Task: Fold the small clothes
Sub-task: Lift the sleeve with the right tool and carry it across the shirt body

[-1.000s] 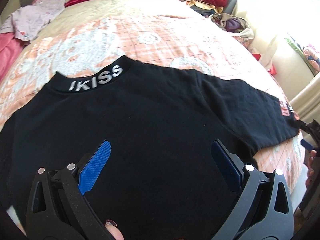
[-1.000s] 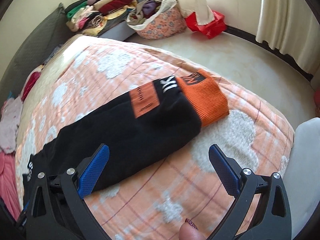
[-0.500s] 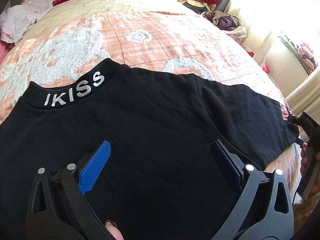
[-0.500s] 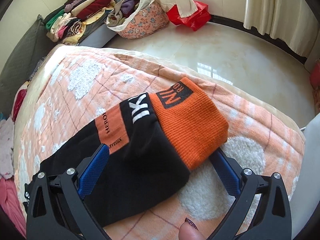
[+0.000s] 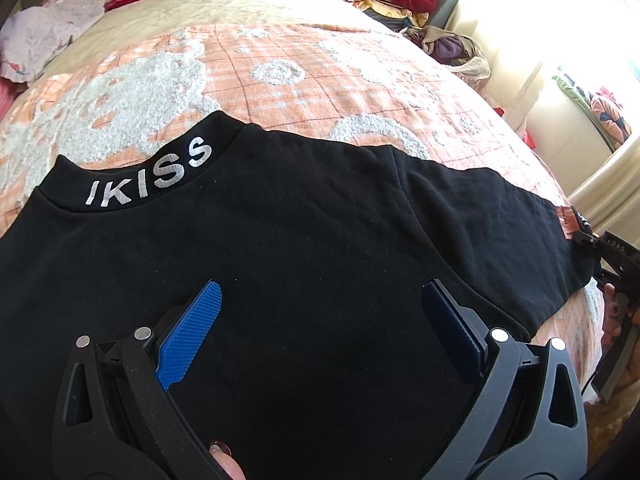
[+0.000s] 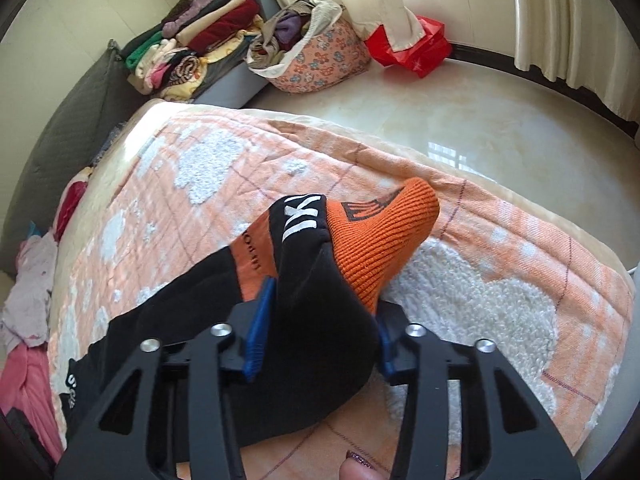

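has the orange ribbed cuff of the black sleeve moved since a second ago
Yes. The orange ribbed cuff has bunched up off the peach patterned blanket, pinched as the right claw has just closed on it.

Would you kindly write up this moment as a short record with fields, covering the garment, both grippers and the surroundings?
garment: black top lying flat on the orange blanket, collar lettered IKISS
sleeve: orange cuff bunched and lifted
right gripper: jaws just closed, pinching the sleeve near the cuff
left gripper: open, over the top's body
surroundings: folded clothes stack, floral basket
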The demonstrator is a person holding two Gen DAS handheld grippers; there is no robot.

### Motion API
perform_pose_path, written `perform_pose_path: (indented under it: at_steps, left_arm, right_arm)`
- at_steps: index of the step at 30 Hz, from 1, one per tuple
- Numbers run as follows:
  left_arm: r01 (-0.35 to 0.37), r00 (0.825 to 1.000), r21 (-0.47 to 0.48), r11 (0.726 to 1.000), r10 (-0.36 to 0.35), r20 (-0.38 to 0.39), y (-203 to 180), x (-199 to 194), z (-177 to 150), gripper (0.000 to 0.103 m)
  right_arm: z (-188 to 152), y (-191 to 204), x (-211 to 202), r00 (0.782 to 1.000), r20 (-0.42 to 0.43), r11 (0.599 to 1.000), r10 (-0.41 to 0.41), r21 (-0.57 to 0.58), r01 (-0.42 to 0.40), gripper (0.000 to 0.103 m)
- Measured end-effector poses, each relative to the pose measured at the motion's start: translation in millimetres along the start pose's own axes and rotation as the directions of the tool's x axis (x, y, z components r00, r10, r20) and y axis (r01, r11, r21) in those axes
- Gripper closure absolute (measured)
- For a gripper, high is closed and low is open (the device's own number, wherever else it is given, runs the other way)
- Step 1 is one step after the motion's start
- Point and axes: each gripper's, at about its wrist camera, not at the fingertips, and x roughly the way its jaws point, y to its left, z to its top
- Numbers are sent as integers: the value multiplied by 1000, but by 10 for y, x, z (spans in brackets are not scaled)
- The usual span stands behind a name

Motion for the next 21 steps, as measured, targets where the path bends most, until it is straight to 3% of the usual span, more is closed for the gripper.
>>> perform_pose_path:
  at_steps: [9, 21]
  left_arm:
    - [39, 999, -21, 999, -39, 3, 92, -94, -39, 9]
    - [49, 999, -83, 995, -47, 26, 540, -438, -151, 9]
  right_arm:
    - [-86, 398, -373, 989, 44, 986, 139, -94, -135, 77]
    - [-480, 1311, -751, 952, -22, 925, 305, -233, -301, 78]
